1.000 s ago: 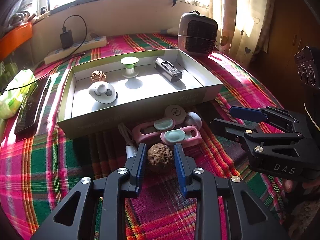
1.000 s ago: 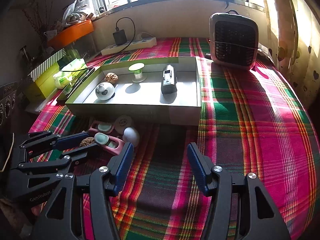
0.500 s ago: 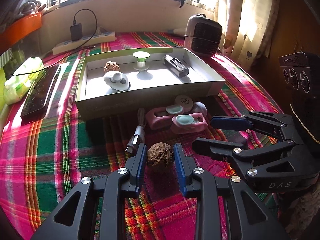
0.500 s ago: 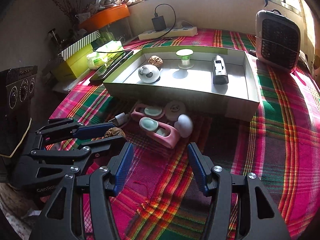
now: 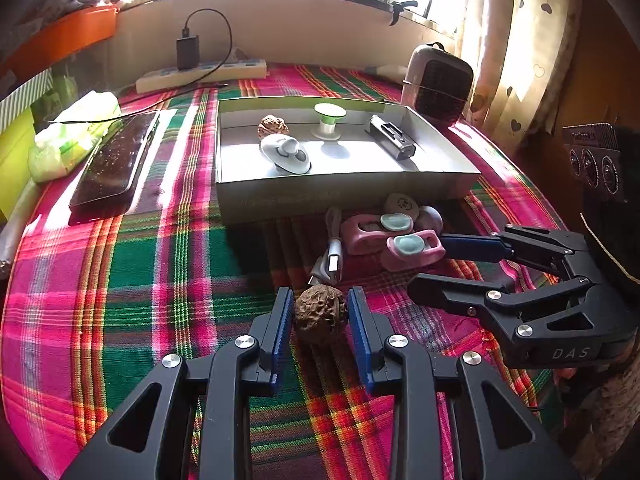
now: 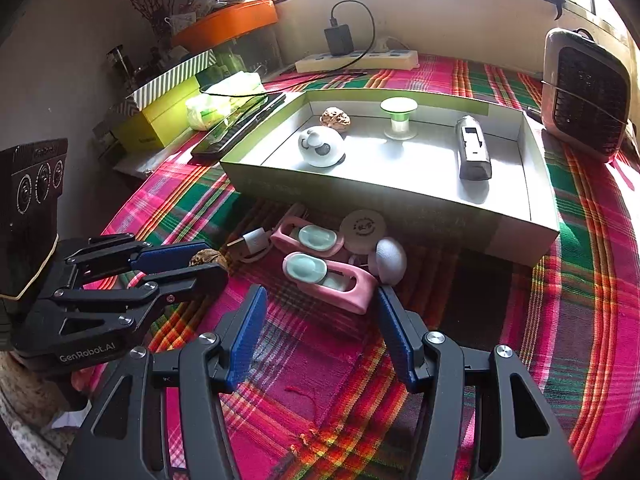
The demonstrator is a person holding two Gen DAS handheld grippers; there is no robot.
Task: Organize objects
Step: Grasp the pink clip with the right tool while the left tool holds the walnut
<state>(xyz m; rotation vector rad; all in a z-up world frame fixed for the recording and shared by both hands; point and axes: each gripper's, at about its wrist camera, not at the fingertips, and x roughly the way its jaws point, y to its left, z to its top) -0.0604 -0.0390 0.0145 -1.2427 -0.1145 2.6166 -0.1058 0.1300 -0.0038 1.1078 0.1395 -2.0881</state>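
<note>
My left gripper (image 5: 320,314) is shut on a brown walnut (image 5: 320,314) and holds it above the plaid cloth; it also shows in the right wrist view (image 6: 208,258). My right gripper (image 6: 320,320) is open and empty, just short of two pink clips (image 6: 332,280) with pale green pads. A white egg (image 6: 390,260), a round white disc (image 6: 363,228) and a USB plug (image 6: 254,240) lie beside them. The open box (image 6: 400,196) holds a second walnut (image 6: 335,117), a white round toy (image 6: 320,147), a green spool (image 6: 398,118) and a grey device (image 6: 473,152).
A small heater (image 6: 584,92) stands at the back right. A power strip (image 5: 200,76) with a charger lies by the wall. A black phone (image 5: 114,160), a green packet (image 5: 72,132) and a yellow box (image 6: 160,116) sit left of the open box.
My left gripper has lifted the walnut and drawn back from the pile. My right gripper has moved in toward the pink clips.
</note>
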